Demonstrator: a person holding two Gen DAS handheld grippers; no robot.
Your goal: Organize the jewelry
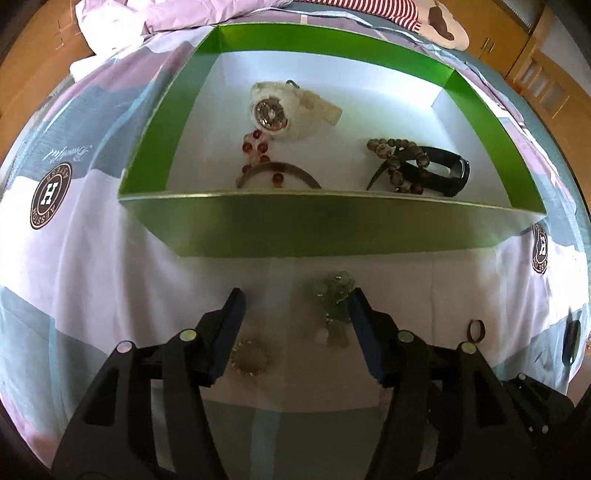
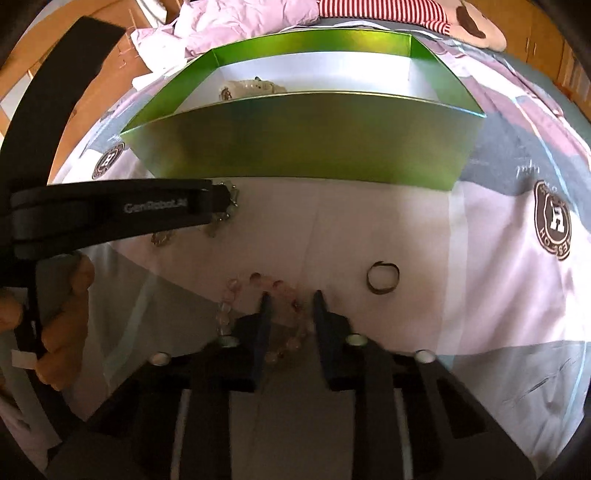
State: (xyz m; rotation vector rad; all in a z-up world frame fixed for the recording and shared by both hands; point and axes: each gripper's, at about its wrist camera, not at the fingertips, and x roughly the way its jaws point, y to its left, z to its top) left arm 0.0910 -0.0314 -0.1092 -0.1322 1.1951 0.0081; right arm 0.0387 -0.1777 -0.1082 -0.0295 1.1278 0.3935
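A green box (image 1: 325, 229) with a white floor holds a white watch (image 1: 280, 110), red beads (image 1: 255, 147), a metal bangle (image 1: 277, 175), brown beads (image 1: 399, 162) and a black band (image 1: 447, 173). My left gripper (image 1: 295, 299) hangs open over the bedsheet in front of the box. A green stone piece (image 1: 332, 306) lies beside its right finger. My right gripper (image 2: 291, 301) is shut on a pink bead bracelet (image 2: 255, 277) lying on the sheet, one finger inside its loop. The left gripper (image 2: 221, 201) reaches in from the left there.
A small sparkly ring (image 1: 249, 357) lies between the left fingers' bases. A dark metal ring (image 2: 383, 282) rests right of the right gripper. A person's hand (image 2: 66, 295) holds the left tool. Rumpled bedding and a striped plush toy (image 1: 373, 11) lie behind the box.
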